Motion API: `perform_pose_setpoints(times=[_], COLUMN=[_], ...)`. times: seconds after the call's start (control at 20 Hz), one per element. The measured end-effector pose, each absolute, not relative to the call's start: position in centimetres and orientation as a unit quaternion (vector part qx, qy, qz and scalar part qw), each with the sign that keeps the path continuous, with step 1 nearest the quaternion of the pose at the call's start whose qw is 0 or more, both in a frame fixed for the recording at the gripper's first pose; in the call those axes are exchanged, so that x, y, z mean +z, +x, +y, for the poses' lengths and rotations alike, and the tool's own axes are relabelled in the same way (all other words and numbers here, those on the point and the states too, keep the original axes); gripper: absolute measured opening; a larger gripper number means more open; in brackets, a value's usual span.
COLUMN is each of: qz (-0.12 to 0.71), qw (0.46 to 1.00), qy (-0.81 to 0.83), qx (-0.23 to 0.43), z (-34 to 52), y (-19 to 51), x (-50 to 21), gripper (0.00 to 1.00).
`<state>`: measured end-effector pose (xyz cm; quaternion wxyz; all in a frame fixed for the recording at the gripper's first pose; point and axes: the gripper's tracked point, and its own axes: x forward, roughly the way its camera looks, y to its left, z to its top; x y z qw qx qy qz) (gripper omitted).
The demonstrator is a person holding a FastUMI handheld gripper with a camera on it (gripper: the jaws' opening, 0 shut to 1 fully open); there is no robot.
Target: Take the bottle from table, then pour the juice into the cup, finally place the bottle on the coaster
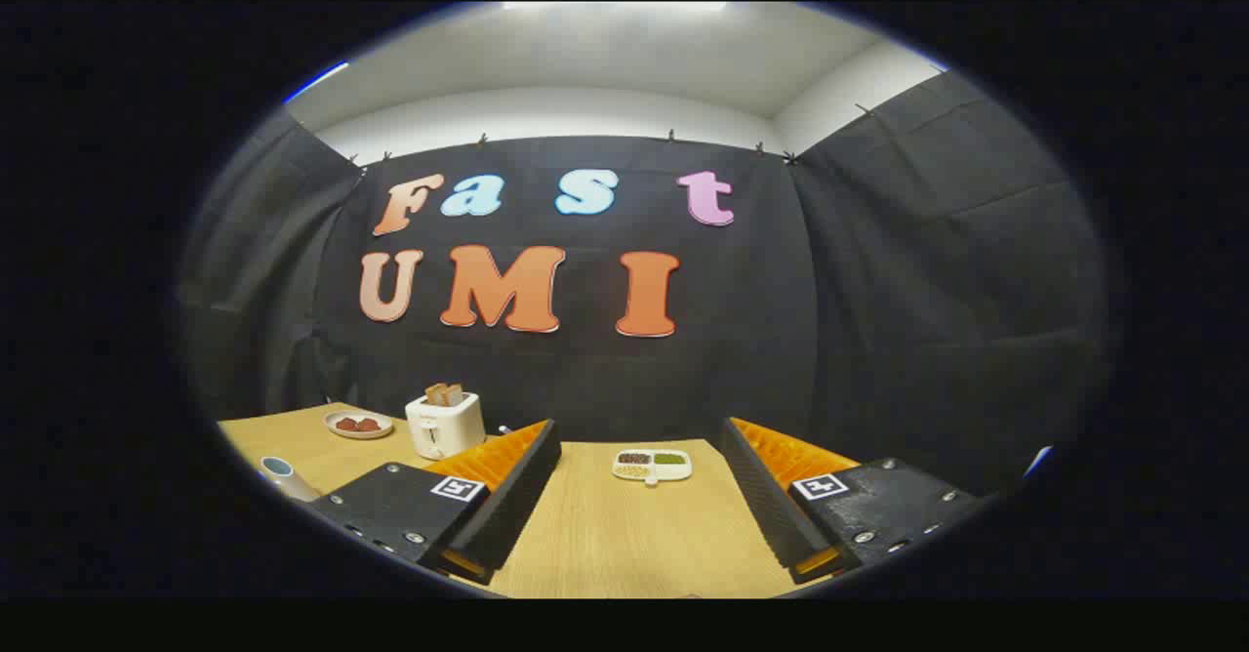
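The gripper jaws stand wide apart over the table, a divided dish, perhaps of snacks, beyond them.

Matt wood-grain table; cloth wall

Nothing really readable here tbh. Only signs are two small square black-and-white marker tags, one on each side of the gripper, lower middle of frame, no words or numbers.
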<state>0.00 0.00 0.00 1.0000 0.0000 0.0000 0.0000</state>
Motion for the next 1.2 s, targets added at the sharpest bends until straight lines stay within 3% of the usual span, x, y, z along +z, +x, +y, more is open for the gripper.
perform_pose_setpoints(times=[0.85, 1.2], qz=[-0.010, -0.004], qw=[0.997, 0.994], qy=[0.012, 0.020], qx=[0.070, 0.108], z=[6.6, 8.6], y=[-3.8, -4.8], x=[3.0, 0.3], gripper=[0.99, 0.98])
